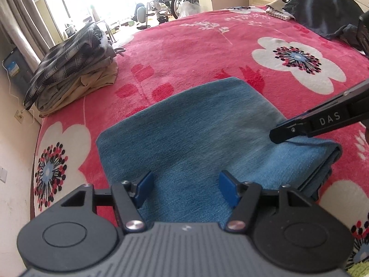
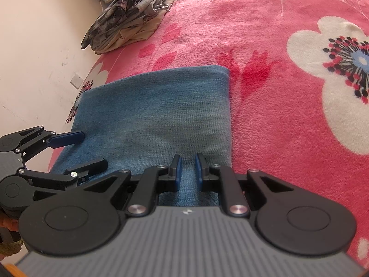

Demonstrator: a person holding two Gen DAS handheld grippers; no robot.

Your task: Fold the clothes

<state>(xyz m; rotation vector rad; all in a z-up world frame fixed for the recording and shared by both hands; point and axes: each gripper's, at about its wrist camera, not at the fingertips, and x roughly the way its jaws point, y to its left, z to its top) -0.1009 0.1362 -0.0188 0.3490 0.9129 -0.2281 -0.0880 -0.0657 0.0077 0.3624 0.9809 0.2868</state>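
The folded blue denim garment (image 1: 196, 124) looks coarse-woven and matt; the pink flowered fleece blanket (image 1: 196, 46) beneath looks fuzzy.

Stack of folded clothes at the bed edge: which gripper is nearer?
Left. The left gripper is over the blue jeans' side facing the stack; the right gripper sits at their far side.

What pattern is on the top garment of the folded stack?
Dark grey-and-white plaid on the top garment; clearest in the left wrist view.
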